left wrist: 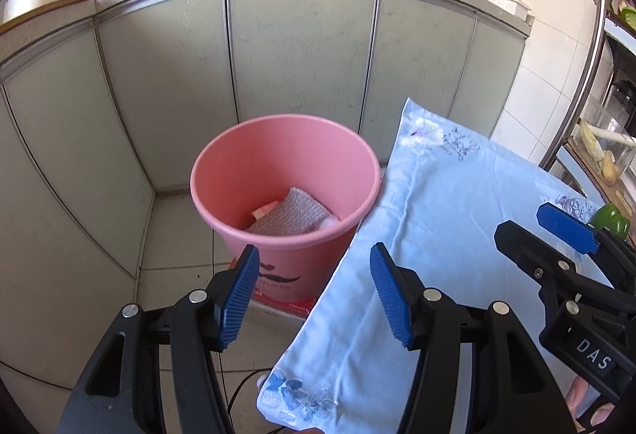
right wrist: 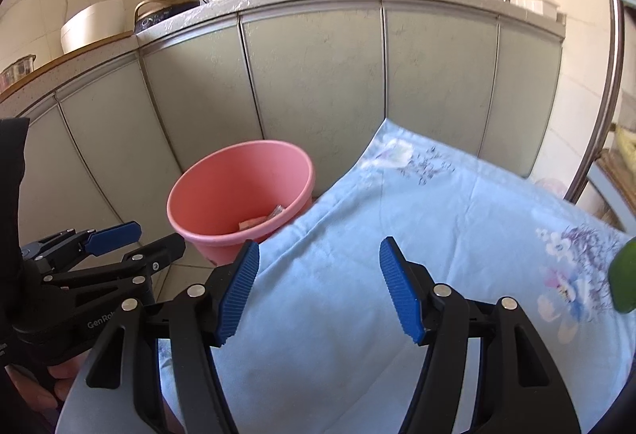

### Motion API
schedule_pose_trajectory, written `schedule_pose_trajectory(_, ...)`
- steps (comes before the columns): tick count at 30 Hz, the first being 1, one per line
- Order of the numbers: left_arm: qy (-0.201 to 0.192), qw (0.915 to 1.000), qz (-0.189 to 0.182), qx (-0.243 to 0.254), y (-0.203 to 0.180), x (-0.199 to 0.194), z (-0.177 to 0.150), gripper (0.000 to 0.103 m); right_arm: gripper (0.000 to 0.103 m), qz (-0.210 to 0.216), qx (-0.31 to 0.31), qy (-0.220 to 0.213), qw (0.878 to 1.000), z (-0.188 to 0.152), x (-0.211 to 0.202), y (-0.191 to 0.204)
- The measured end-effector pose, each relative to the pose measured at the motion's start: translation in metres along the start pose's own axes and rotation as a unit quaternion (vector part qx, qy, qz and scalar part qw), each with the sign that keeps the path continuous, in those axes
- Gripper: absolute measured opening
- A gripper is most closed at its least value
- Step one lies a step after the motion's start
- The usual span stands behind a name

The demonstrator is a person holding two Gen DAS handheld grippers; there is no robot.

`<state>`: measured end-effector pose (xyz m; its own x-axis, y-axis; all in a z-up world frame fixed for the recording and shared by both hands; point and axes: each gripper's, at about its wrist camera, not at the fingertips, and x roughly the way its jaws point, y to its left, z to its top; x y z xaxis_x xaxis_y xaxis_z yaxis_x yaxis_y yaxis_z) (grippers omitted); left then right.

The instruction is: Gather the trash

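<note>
Holding both my left gripper and right gripper spread and empty, I see the bin at twelve o'clock of the left, nearer it, trash already inside.

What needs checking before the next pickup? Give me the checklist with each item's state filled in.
1. Left gripper empty, blue pads apart: ok.
2. Right gripper empty, pads apart: ok.
3. Pink bucket upright, mouth unobstructed, beside the blue cloth: ok.
4. Room left in the bucket: ok; only a bubble-wrap piece and some scraps lie at the bottom.
5. Next piece of trash located: not ok; the visible cloth shows only a green object at its right edge, and what it is cannot be told.
6. Grippers apart from each other: ok; they stand side by side without touching.
</note>
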<state>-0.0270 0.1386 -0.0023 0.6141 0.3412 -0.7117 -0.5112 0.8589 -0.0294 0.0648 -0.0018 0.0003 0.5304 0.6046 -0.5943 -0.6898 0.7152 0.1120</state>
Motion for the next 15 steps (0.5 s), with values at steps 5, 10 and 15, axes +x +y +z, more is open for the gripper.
schedule_pose_trajectory(5,-0.016,0.9999,0.0,0.005,-0.004,-0.009,0.006,0.058,0.064,-0.001,0.0,-0.008,1.0,0.003,-0.006,0.0)
schedule_pose_trajectory(10,-0.027,0.9996,0.001,0.007,-0.006,-0.018,0.009,0.058,0.064,-0.002,-0.002,-0.019,1.0,0.004,-0.013,0.002)
schedule_pose_trajectory(15,-0.037,0.9993,0.002,0.01,-0.008,-0.027,0.01,0.058,0.064,-0.003,-0.002,-0.025,1.0,0.004,-0.019,0.001)
